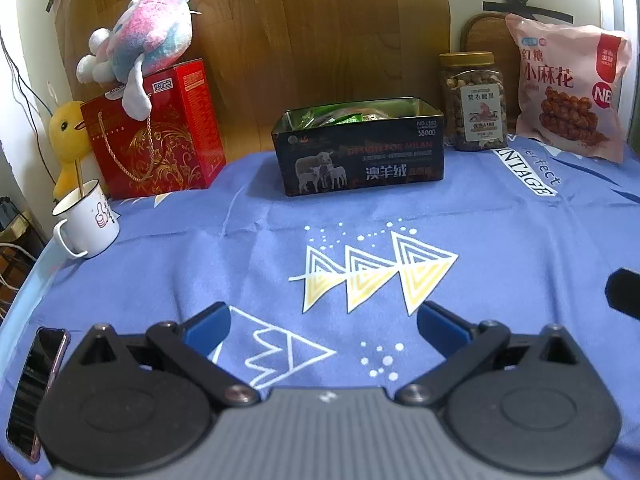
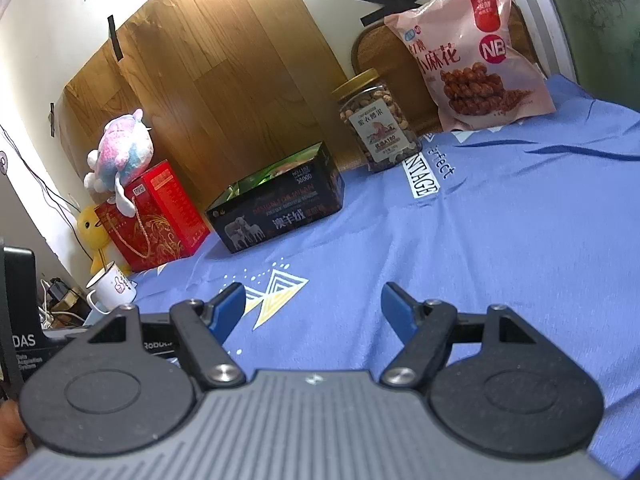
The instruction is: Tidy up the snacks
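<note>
A black tin box (image 1: 360, 152) with sheep pictures stands open at the back of the blue cloth, holding green snack packets (image 1: 332, 117). It also shows in the right wrist view (image 2: 280, 208). A clear nut jar (image 1: 474, 104) with a gold lid and a pink bag of twisted dough snacks (image 1: 568, 88) stand to its right; both also show in the right wrist view, the jar (image 2: 378, 124) and the bag (image 2: 472, 52). My left gripper (image 1: 324, 330) is open and empty over the cloth, well short of the box. My right gripper (image 2: 312, 308) is open and empty too.
A red gift box (image 1: 156, 136) with a plush toy (image 1: 144, 44) on top stands at the back left, a yellow duck toy (image 1: 68, 136) beside it. A white mug (image 1: 86, 224) sits near the left edge. A phone (image 1: 36, 388) lies at the near left.
</note>
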`<state>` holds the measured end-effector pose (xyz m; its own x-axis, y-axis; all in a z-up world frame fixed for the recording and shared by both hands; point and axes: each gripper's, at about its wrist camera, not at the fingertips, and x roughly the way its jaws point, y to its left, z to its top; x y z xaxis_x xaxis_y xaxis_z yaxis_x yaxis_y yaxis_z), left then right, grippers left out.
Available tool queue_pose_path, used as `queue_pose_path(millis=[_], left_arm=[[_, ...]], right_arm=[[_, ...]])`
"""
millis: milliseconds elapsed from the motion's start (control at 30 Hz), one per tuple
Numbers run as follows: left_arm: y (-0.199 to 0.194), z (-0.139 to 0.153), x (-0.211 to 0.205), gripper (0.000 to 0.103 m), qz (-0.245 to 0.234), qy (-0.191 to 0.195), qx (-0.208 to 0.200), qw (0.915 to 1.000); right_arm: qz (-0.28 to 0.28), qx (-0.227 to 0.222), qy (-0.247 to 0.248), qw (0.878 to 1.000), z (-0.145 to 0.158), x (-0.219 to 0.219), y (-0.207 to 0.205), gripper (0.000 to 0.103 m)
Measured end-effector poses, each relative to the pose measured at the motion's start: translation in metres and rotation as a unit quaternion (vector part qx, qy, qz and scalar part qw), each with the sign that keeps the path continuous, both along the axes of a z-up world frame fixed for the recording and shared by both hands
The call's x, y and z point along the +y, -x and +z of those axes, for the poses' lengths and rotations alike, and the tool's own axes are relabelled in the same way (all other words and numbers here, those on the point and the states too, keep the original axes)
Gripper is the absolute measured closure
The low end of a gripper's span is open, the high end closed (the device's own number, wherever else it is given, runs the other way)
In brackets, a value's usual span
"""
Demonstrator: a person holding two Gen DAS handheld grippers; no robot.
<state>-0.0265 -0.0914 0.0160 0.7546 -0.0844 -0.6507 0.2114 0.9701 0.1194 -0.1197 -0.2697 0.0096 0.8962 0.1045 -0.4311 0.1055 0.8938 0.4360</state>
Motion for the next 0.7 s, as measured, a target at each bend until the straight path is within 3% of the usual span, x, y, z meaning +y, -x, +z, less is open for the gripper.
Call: queue_pose_path(millis=[300, 533, 700], left_arm=[[0.005, 0.006, 0.000, 0.000, 0.002, 0.002, -0.008, 1.0000], [0.008, 0.015, -0.003, 0.000, 0.013, -0.017, -0.031, 0.9993], [0.005, 0.011, -0.003, 0.000, 0.019, -0.021, -0.023, 0.9993]], right_arm=[[0.000, -0.015, 0.002, 1.000, 0.003, 0.001, 0.009, 0.026], [-0.003, -0.030, -0.009, 1.000, 0.008, -0.006, 0.011, 0.026], [-0.003, -0.038, -0.012, 0.999, 0.007, -0.007, 0.015, 0.026]])
